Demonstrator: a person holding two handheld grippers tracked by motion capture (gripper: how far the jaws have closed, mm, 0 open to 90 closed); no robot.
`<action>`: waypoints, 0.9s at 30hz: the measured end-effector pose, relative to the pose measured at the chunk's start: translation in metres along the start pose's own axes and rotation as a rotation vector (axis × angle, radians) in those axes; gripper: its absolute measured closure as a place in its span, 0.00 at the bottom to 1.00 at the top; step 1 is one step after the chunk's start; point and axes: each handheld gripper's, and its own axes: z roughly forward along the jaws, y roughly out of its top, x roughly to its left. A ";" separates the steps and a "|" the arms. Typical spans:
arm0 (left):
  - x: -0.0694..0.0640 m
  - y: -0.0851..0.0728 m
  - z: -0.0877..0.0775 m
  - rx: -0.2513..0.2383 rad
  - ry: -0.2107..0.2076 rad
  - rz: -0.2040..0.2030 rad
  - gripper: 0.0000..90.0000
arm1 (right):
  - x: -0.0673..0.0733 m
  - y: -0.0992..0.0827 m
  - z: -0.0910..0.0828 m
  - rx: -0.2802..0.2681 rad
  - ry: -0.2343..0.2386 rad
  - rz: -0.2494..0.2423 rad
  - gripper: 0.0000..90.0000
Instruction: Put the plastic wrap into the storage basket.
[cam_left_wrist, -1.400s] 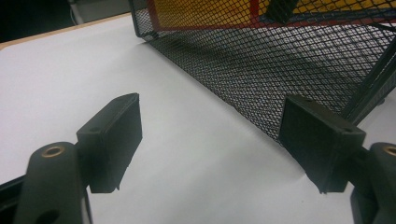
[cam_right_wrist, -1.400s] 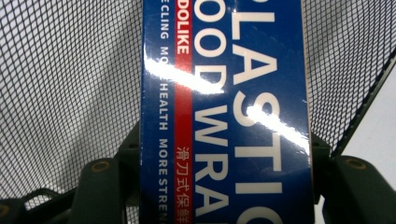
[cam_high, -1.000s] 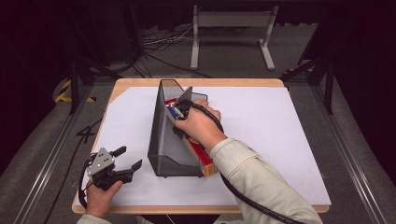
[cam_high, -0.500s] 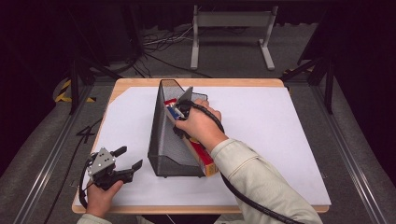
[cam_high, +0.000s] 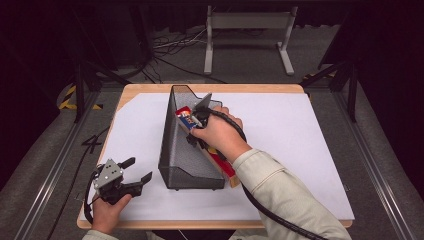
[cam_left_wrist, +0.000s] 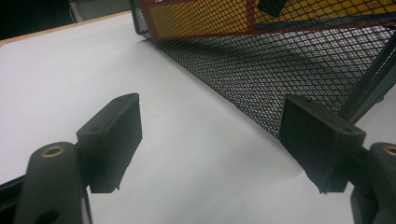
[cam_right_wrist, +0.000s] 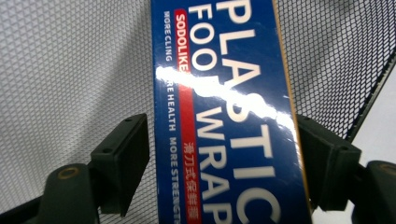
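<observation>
A black mesh file holder (cam_high: 187, 150) stands on the white table top (cam_high: 300, 130). Inside it leans a long blue box of plastic wrap (cam_right_wrist: 219, 116) with red and yellow sides (cam_high: 223, 163). My right gripper (cam_high: 197, 118) reaches into the holder's top, and its jaws have just been opening. The box still lies between them, with a gap at the left pad (cam_right_wrist: 126, 158). My left gripper (cam_high: 140, 169) rests open on the table by the holder's near left corner, nothing between its fingers. Through the mesh (cam_left_wrist: 280, 60) in the left gripper view, the box's yellow side (cam_left_wrist: 201, 18) shows.
The table's wooden edge (cam_high: 210, 88) frames the white sheet. Bare sheet lies to the left and right of the holder. A metal stand (cam_high: 247, 20) and cables sit on the floor beyond the table.
</observation>
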 end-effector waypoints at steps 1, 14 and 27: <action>0.000 0.000 0.000 -0.001 0.001 -0.003 0.25 | -0.002 0.000 -0.002 -0.014 0.014 0.004 0.27; 0.000 0.002 0.004 -0.001 -0.003 -0.002 0.25 | -0.013 -0.008 -0.045 -0.162 0.085 -0.029 0.23; -0.001 0.002 0.004 0.002 0.000 0.002 0.25 | -0.028 -0.036 -0.070 -0.483 0.187 -0.166 0.23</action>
